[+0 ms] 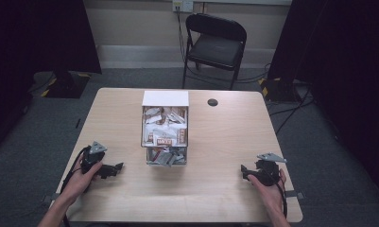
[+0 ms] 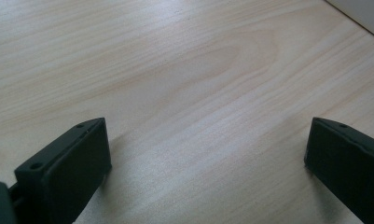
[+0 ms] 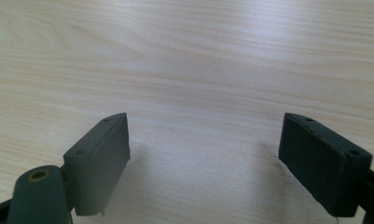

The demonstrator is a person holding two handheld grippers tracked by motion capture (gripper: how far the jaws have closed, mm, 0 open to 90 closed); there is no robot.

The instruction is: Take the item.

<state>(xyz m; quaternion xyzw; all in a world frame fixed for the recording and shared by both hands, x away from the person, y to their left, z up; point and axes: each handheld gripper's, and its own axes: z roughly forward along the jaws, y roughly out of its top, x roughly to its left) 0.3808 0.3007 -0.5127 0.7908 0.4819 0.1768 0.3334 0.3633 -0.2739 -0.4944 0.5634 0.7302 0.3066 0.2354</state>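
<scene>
A clear box (image 1: 165, 126) packed with white and brown sachets stands at the table's middle, its white lid raised at the back. A smaller clear compartment (image 1: 166, 156) with several grey packets sits against its front. My left gripper (image 1: 115, 169) rests low on the table at the left, held by a hand, pointing right toward the box. My right gripper (image 1: 244, 171) lies at the right front, pointing left. Both are open, with bare wood between the jaws: left gripper (image 2: 208, 149), right gripper (image 3: 205, 144).
The light wooden table (image 1: 225, 142) has a round black cable hole (image 1: 212, 102) near its back edge. A black folding chair (image 1: 215, 45) stands behind the table. Dark curtains flank the room, and cables run over the grey carpet.
</scene>
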